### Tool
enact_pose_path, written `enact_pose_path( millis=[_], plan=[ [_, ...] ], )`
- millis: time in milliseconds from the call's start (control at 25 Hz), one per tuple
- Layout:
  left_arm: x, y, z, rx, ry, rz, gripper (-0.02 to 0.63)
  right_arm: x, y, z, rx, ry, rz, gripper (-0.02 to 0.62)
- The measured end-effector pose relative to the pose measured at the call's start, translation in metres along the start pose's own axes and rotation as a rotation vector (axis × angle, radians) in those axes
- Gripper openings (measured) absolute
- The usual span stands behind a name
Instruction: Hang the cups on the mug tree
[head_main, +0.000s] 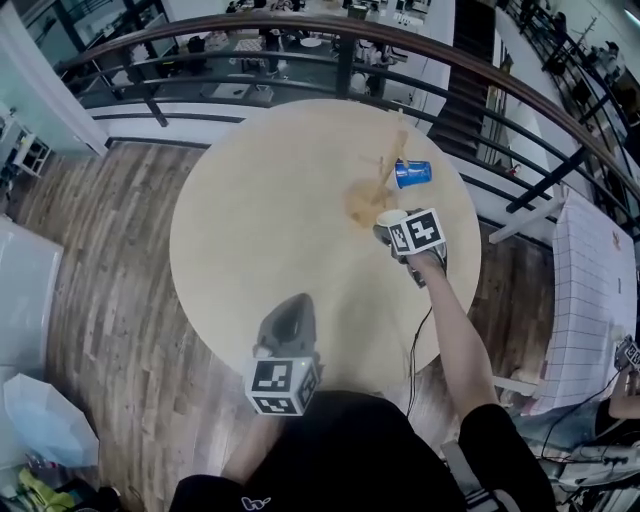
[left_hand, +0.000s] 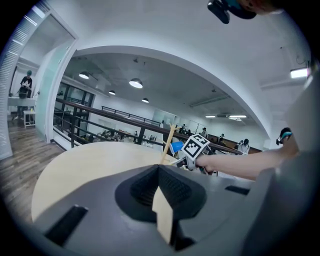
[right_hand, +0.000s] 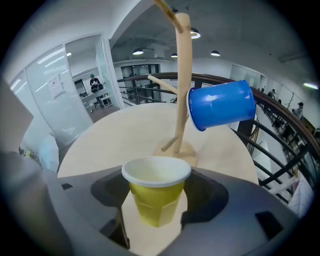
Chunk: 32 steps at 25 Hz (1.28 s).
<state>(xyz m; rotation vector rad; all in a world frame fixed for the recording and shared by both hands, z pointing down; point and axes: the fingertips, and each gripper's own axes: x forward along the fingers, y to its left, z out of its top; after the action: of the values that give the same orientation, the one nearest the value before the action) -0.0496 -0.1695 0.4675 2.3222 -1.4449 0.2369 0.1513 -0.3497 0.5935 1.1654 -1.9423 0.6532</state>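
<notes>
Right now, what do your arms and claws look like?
The left claw and right claw are dark grey plastic, each carrying a cube of black-and-white square markers. A black cable hangs from the right one. The person wears a black short-sleeved top.

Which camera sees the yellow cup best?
The right gripper view: the yellow cup stands big and upright between the jaws. The head view shows only its pale rim beside the marker cube. The left gripper view doesn't clearly show it.
</notes>
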Motion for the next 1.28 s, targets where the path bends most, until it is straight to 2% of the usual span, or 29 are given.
enact_pose_path(
  millis=[160,320,600,960,1120,1280],
  plan=[
    [0.003,0.011,-0.002,-0.013,0.006,0.033,0.0,0.021,-0.006,0.009,-0.027,0.017,-0.035,0.319],
    [0.006,0.019,-0.004,-0.023,0.016,0.051,0.0,0.025,-0.012,0.023,-0.128,0.008,-0.121,0.319],
    [0.017,0.025,-0.01,-0.029,0.04,0.053,0.0,0.043,-0.015,0.039,-0.276,0.039,-0.212,0.321],
    [0.019,0.035,-0.011,-0.032,0.047,0.063,0.0,0.063,-0.022,0.047,-0.364,0.083,-0.362,0.324],
    [0.017,0.038,-0.011,-0.031,0.053,0.064,0.0,0.066,-0.02,0.047,-0.392,0.067,-0.392,0.327],
    [0.017,0.037,-0.011,-0.027,0.058,0.055,0.0,0.062,-0.011,0.049,-0.422,0.023,-0.383,0.348]
  ],
)
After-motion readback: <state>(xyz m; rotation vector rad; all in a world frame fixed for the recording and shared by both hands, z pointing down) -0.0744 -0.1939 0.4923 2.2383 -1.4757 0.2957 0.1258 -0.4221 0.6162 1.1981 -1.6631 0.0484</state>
